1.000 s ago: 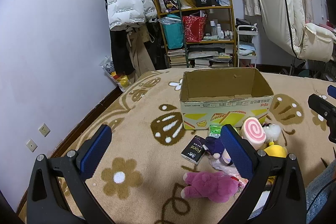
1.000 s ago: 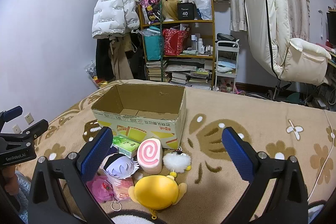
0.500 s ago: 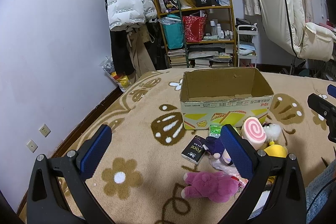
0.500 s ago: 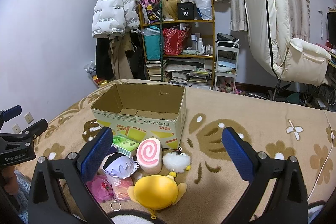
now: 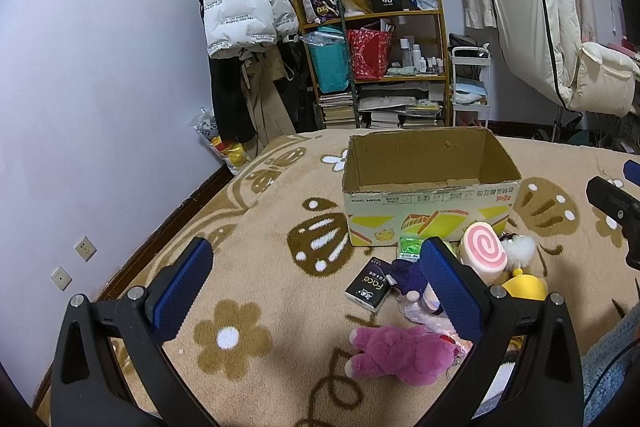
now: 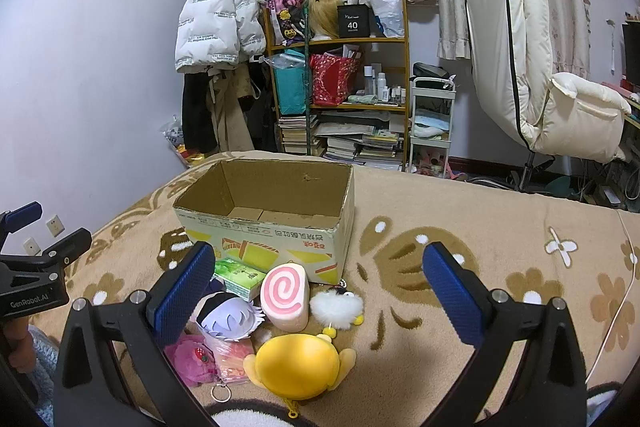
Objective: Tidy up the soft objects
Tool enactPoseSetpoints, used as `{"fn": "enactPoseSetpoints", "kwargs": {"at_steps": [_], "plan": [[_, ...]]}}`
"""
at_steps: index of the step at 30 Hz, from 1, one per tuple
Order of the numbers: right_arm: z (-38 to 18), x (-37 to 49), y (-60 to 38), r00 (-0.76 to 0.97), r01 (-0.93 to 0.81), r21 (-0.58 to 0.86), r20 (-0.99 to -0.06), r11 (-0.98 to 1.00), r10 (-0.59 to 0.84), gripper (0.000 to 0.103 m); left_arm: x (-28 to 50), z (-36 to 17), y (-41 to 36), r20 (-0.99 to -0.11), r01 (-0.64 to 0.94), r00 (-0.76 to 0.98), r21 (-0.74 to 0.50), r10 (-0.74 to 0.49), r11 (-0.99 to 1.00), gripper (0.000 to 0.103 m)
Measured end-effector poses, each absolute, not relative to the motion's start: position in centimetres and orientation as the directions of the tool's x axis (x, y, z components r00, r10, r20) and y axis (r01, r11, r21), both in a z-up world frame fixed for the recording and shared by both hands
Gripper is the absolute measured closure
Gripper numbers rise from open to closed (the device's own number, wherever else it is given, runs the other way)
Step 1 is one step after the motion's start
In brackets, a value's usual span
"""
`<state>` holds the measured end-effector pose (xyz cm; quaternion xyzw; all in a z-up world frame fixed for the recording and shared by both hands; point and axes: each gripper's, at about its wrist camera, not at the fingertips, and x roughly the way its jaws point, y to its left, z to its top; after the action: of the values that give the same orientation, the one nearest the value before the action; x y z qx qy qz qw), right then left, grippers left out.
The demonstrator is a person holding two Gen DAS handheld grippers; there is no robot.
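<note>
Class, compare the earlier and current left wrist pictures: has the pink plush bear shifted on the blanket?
No. The pink plush bear lies in the same spot, just right of the brown flower pattern, below the black packet.

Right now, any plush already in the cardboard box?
No. In the right wrist view the cardboard box shows only bare bottom flaps, and the yellow plush and pink swirl plush lie on the blanket before it.

both wrist views face the cardboard box (image 5: 430, 187) – low, near
</note>
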<state>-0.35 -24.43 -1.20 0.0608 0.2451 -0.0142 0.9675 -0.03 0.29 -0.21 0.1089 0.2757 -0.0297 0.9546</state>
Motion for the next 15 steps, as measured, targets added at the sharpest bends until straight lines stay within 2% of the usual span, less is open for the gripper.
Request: {"fn": "enactPoseSetpoints", "kwargs": {"at_steps": [8, 15], "plan": [[-1.3, -0.2, -24.5, 0.870, 0.055, 0.125, -0.493, 0.991, 0.014, 0.000, 0.5, -0.6, 0.2, -0.562, 0.129, 0.827, 0.193, 0.002, 0.973, 0.001], [-2.0, 0.9, -24.3, 0.828, 0.048, 0.151, -0.559, 0.987, 0.045, 0.000, 1.9, -2.0, -0.8, -0.647, 0.163, 0.762, 0.211, 0.013, 0.964, 0.001]]}}
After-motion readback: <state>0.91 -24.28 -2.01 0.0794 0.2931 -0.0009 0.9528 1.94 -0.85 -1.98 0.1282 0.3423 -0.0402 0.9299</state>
